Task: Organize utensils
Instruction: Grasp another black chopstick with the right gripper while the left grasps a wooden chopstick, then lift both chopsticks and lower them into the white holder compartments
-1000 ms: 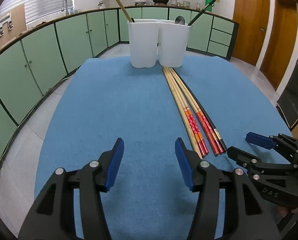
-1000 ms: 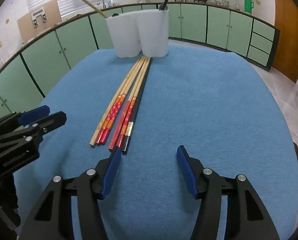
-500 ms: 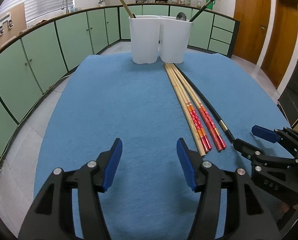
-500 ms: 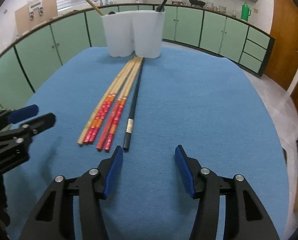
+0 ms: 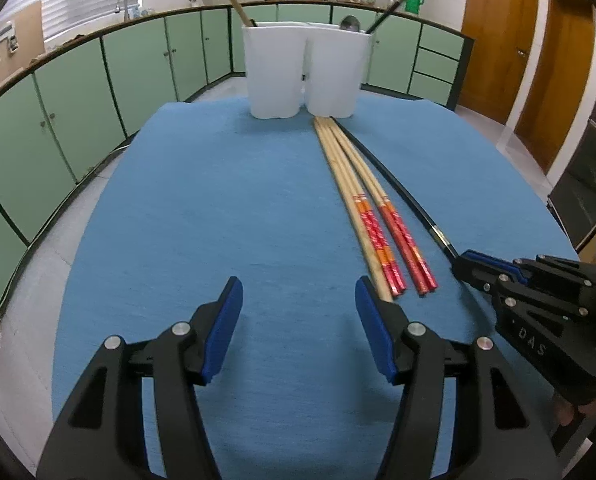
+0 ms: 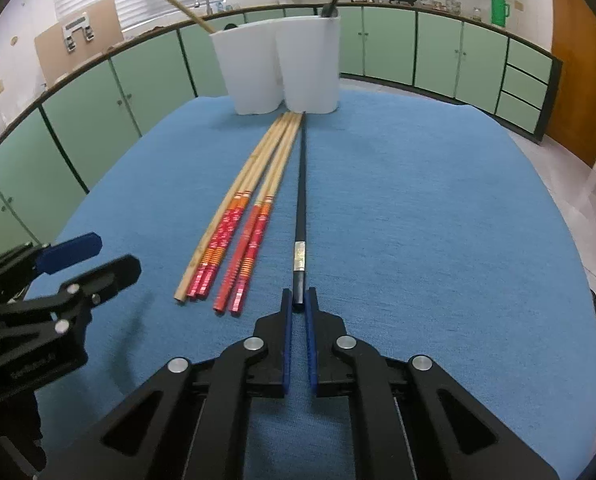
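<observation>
A black chopstick (image 6: pixel 301 196) lies flat on the blue surface (image 6: pixel 417 220), its near end with a silver band pinched between the right tongs (image 6: pixel 298 304). Just left of it lie bamboo chopsticks with red-orange ends (image 6: pixel 244 220), side by side, far tips touching the white twin-compartment holder (image 6: pixel 282 66), which stands upright.

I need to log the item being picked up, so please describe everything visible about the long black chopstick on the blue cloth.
The long black chopstick is thin, straight and glossy, with a pale shiny band near its blunt end. It lies flat on the blue cloth, apart from the red-ended bamboo chopsticks, its far tip reaching the white two-part holder. The right gripper is shut on its near end.
</observation>
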Tool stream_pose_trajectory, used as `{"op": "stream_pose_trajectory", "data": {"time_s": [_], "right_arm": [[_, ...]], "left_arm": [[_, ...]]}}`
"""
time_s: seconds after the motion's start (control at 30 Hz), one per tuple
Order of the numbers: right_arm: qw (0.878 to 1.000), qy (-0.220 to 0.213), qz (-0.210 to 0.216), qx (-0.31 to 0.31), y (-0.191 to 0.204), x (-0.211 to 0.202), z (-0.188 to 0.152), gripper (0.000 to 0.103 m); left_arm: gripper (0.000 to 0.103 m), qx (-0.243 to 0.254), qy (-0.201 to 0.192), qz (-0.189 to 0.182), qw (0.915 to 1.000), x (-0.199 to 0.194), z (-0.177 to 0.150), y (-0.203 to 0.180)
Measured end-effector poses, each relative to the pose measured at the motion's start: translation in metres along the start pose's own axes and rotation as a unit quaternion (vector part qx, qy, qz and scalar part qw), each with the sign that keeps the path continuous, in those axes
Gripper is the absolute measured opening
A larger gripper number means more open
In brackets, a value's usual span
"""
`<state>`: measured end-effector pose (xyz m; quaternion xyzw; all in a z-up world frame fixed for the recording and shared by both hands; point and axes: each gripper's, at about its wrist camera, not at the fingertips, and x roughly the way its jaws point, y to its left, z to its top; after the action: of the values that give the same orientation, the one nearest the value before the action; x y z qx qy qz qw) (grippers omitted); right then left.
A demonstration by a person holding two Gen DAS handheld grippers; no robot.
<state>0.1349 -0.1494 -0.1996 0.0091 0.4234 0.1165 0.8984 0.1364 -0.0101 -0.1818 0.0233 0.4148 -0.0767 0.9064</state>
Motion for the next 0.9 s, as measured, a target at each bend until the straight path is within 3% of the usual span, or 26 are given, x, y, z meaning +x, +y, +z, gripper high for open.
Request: {"op": "stream_pose_trajectory", "data": {"time_s": [0.27, 0.47, 0.63, 0.9], "right_arm": [[1.0, -0.003, -0.016, 0.008, -0.017, -0.007, -0.005, 0.006], [1.0, -0.006, -0.014, 0.008, -0.02, -0.007, -0.006, 0.006], [1.0, -0.007, -0.009, 0.01, -0.022, -0.008, -0.006, 0.007], [1.0, -0.008, 0.017, -0.007, -0.019, -0.014, -0.012, 0.019]], "left_arm": [[0.057, 0.013, 0.014, -0.022, 0.9996, 0.012, -0.004, -0.024], [0.058, 0.018, 0.028, -0.001, 0.9994, 0.024, -0.005, -0.024], [0.059, -0.01, 0.027, 0.024, 0.9993, 0.021, -0.004, -0.003], [0.057, -0.02, 0.02, 0.008, 0.9996, 0.015, -0.007, 0.001]]}}
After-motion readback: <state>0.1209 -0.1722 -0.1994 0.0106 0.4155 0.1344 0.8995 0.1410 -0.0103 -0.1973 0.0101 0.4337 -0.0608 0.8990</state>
